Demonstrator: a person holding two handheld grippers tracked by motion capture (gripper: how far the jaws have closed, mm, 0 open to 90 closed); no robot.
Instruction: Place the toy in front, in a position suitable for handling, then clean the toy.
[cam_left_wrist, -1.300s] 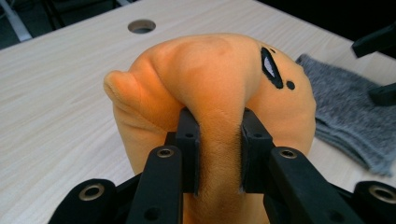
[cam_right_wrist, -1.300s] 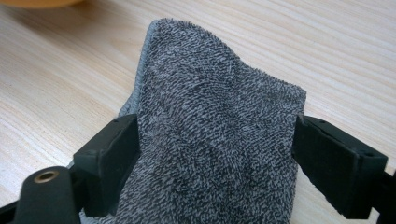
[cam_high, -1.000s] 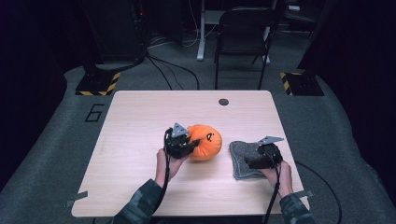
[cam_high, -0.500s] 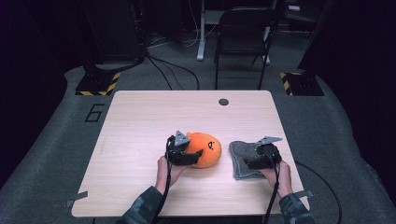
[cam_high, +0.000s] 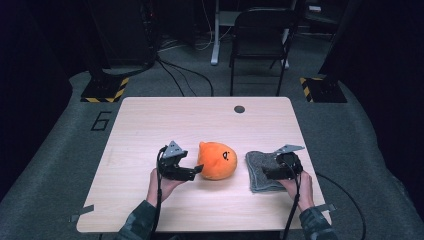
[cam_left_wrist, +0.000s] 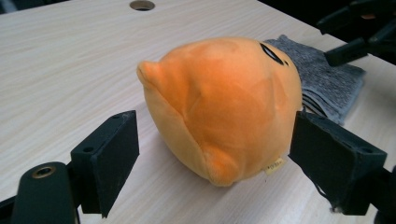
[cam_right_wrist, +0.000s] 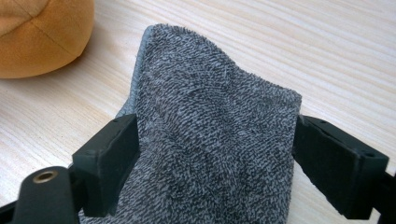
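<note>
An orange plush toy (cam_high: 216, 160) with a small black face lies on the wooden table (cam_high: 150, 125), a little nearer than its middle. My left gripper (cam_high: 196, 171) is at the toy's left side, open. In the left gripper view the plush toy (cam_left_wrist: 224, 102) lies between the wide-spread jaws, and I cannot tell if they touch it. To the right of the toy lies a folded grey knitted cloth (cam_high: 258, 172). My right gripper (cam_high: 265, 173) is over it, open. In the right gripper view the cloth (cam_right_wrist: 210, 140) lies between the jaws.
A round cable hole (cam_high: 239, 109) sits near the table's far edge. A black chair (cam_high: 260, 40) and cables stand on the floor beyond the table. Bare tabletop lies to the left and at the back.
The plush toy came slightly nearer and now rests on the table. My left gripper has drawn back to the left from the toy. The right gripper stayed over the cloth.
</note>
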